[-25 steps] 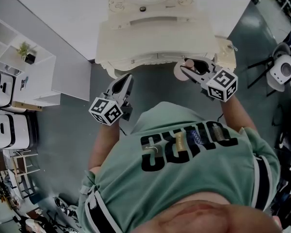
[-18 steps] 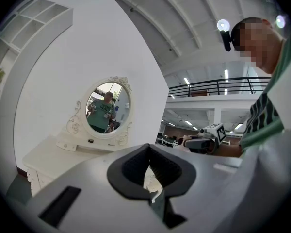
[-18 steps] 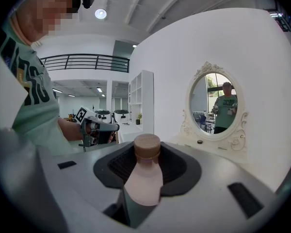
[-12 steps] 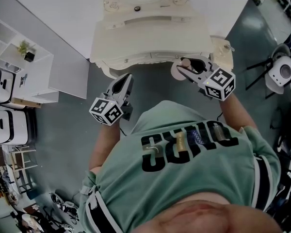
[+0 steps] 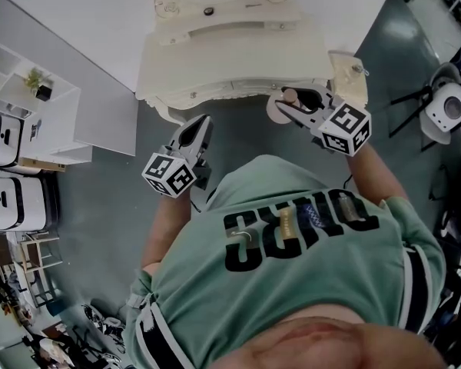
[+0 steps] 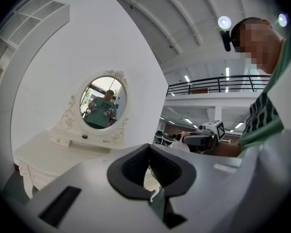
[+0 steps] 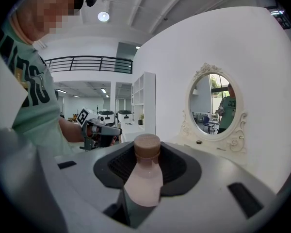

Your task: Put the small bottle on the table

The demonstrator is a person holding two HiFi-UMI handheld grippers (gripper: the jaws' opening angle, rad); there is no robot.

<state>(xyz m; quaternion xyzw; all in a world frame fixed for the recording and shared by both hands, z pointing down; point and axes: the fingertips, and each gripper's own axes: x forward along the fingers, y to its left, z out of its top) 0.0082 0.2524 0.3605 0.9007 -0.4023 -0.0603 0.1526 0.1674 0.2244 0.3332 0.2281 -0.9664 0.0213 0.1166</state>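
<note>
The small bottle (image 7: pixel 144 176), pale pink with a brown cap, stands upright between the pads of my right gripper (image 7: pixel 146 166), which is shut on it. In the head view the small bottle (image 5: pixel 280 108) and right gripper (image 5: pixel 292 106) hover at the front right edge of the cream dressing table (image 5: pixel 230 44), just off its top. My left gripper (image 5: pixel 198 126) hangs lower left, in front of the table's edge. It shows as shut and empty in the left gripper view (image 6: pixel 152 176). The table top (image 6: pixel 39 152) lies beyond it.
An oval mirror (image 7: pixel 218 106) in a carved frame stands at the back of the table, against a white wall. A cream side piece (image 5: pixel 350 71) adjoins the table's right end. White shelves (image 5: pixel 31 91) stand left, a chair (image 5: pixel 446 110) right, on grey floor.
The right gripper with the bottle has edged up and left toward the table's edge. The table has slid slightly left in the head view. The left gripper has hardly moved.
</note>
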